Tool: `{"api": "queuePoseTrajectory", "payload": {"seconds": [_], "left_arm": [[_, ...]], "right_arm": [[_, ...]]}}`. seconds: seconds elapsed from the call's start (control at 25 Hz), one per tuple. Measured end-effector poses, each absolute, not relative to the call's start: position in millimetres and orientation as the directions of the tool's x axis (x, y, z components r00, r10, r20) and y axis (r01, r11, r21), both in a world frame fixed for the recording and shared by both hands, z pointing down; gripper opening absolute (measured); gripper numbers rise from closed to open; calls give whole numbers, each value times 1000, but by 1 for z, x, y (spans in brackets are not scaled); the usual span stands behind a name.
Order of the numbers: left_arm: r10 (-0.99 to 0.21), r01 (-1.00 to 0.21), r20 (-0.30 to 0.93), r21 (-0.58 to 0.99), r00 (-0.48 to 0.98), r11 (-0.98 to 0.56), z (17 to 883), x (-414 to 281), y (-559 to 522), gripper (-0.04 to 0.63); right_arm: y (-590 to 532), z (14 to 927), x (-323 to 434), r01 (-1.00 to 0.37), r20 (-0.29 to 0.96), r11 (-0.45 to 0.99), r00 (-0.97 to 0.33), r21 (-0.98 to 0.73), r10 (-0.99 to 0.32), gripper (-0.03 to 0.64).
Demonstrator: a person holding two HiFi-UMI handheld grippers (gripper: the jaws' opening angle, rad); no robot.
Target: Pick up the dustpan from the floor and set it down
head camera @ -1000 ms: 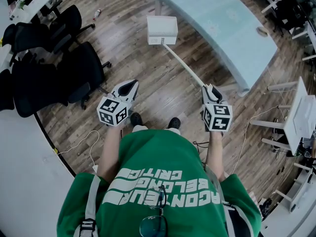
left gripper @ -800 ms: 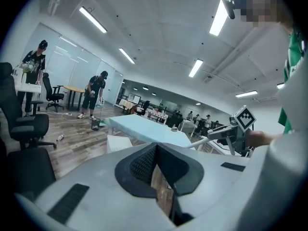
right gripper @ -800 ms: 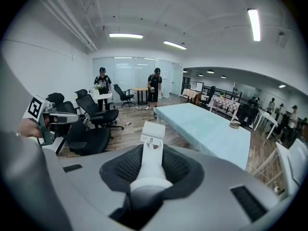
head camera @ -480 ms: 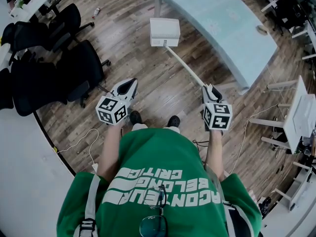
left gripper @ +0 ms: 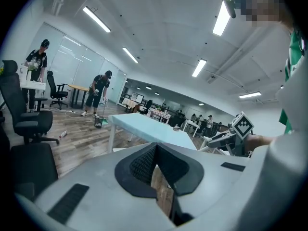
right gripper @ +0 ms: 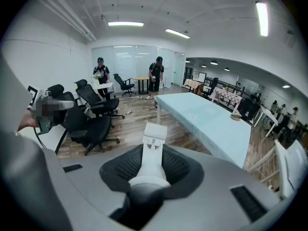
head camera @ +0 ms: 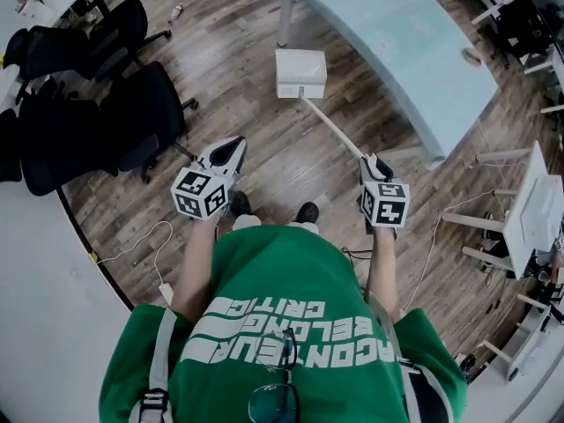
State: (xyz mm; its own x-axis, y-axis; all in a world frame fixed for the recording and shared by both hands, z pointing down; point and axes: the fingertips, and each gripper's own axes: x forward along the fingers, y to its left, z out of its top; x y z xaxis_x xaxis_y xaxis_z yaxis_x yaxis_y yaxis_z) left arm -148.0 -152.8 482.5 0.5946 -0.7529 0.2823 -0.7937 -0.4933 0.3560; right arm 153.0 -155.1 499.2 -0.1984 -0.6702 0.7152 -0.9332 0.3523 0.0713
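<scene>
The white dustpan (head camera: pixel 300 73) hangs out in front of me over the wooden floor, close to the table leg; I cannot tell whether it touches the floor. Its long pale handle (head camera: pixel 335 129) runs back to my right gripper (head camera: pixel 374 160), which is shut on the handle's end. In the right gripper view the handle (right gripper: pixel 150 165) sits between the pads of my right gripper (right gripper: pixel 153 154), with the dustpan (right gripper: pixel 155 133) beyond. My left gripper (head camera: pixel 231 151) is held at my left, apart from the dustpan. In the left gripper view, my left gripper (left gripper: pixel 156 146) has its tips together and holds nothing.
A long light-blue table (head camera: pixel 397 42) stands ahead on the right. Black office chairs (head camera: pixel 132 122) crowd the left. Cables (head camera: pixel 141 254) lie on the floor near my feet, and a white desk (head camera: pixel 539 210) is at the far right. People (right gripper: pixel 156 76) stand in the distance.
The dustpan has drifted a little toward me and to the right in the head view, still held by the right gripper. The left gripper has hardly moved.
</scene>
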Motion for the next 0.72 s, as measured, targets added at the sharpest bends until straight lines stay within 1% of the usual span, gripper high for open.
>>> {"api": "queuePoseTrajectory", "payload": {"seconds": [0.4,0.72], "left_arm": [[-771,-807,286,371,569,-459,488,-161,-145,-8],[-801,-830,292,389,522,-399,495,-184,-135,-8]], "right_arm": [[-144,551,147,-917,803,395,-188,64,-566,120],[-139,581,130,-887,853,458,-200,51,-483,120]]}}
